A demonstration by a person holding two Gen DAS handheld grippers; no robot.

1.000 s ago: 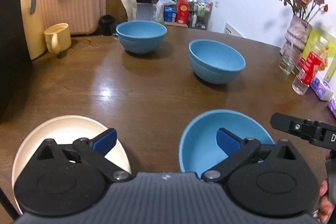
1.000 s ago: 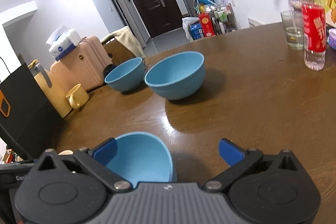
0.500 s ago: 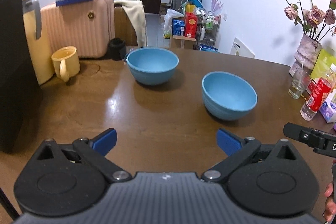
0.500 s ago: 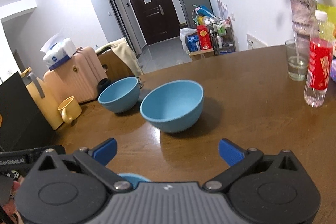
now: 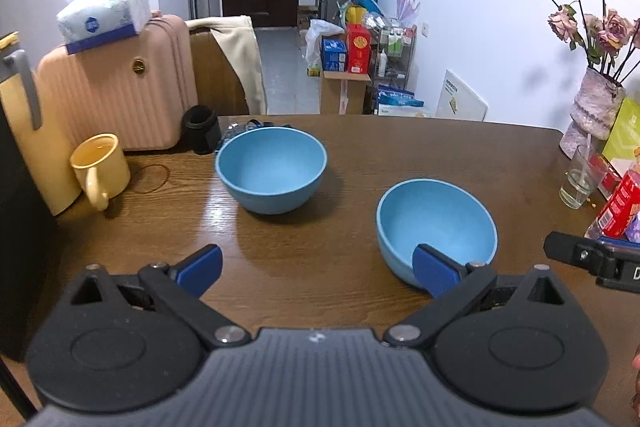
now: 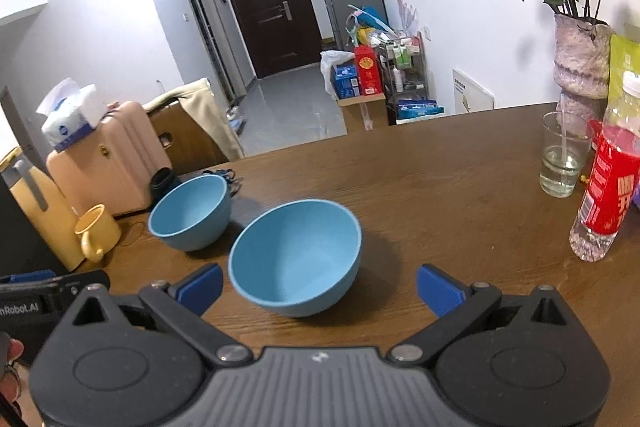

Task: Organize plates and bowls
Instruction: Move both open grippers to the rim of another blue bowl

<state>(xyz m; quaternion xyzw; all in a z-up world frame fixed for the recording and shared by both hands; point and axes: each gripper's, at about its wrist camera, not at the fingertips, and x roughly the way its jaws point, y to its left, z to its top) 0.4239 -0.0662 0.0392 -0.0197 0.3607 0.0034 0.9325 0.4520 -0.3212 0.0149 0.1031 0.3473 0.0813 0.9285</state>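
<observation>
Two blue bowls stand upright on the brown table (image 5: pixel 360 151). The near bowl (image 5: pixel 437 227) (image 6: pixel 296 259) sits just ahead of my right gripper (image 6: pixel 319 287), which is open with the bowl showing between its blue fingertips. The far bowl (image 5: pixel 271 175) (image 6: pixel 190 211) stands farther back to the left. My left gripper (image 5: pixel 317 269) is open and empty over bare wood, its right fingertip overlapping the near bowl's rim in the left wrist view. No plate shows in either view.
A yellow mug (image 5: pixel 101 173) and a yellow jug (image 6: pixel 38 211) stand at the left, beside a pink suitcase (image 5: pixel 120 95). At the right are a glass (image 6: pixel 562 155), a red-labelled bottle (image 6: pixel 606 187) and a vase of flowers (image 6: pixel 580 67).
Both grippers have risen and moved forward. The cream plate and the third blue bowl under them have dropped out of view, and the two far bowls are now closer.
</observation>
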